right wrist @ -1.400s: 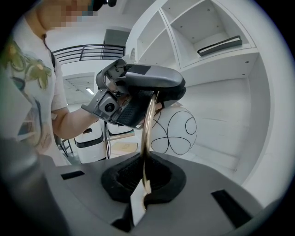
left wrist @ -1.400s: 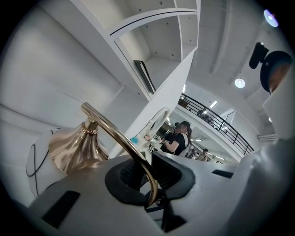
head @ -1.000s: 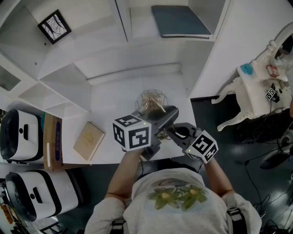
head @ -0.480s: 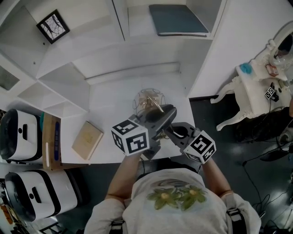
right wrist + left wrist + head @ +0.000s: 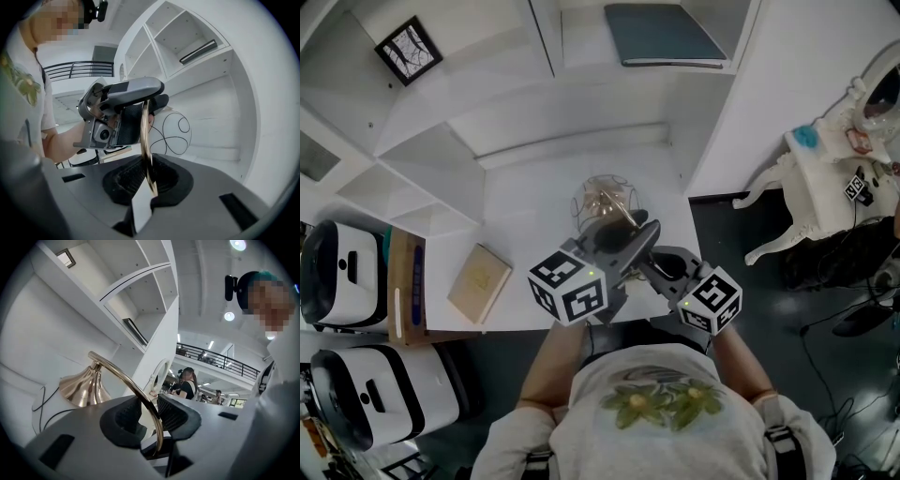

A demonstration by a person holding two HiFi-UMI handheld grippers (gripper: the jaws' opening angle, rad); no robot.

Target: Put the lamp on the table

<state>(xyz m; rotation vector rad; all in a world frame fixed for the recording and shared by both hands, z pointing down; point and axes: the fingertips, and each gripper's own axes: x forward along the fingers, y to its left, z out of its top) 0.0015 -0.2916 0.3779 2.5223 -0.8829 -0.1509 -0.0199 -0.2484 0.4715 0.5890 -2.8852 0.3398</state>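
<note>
The lamp (image 5: 606, 201), a gold curved arm with a gold cone and a round wire shade, hangs over the near part of the white table (image 5: 520, 211). My left gripper (image 5: 621, 246) is shut on the gold arm (image 5: 125, 378), which runs between its black pads; the gold cone (image 5: 82, 387) shows to the left. My right gripper (image 5: 652, 268) is shut on the same gold arm (image 5: 145, 140), lower down. In the right gripper view the left gripper (image 5: 123, 107) is just ahead, with the wire shade (image 5: 171, 131) behind it.
A tan book (image 5: 480, 283) lies on the table's left part. White shelves hold a framed picture (image 5: 411, 52) and a blue folder (image 5: 662, 36). Two white cases (image 5: 339, 277) stand at the left, an ornate white side table (image 5: 825, 178) at the right.
Both grippers and the lamp have drifted slightly farther over the table. The grip on the gold arm is unchanged.
</note>
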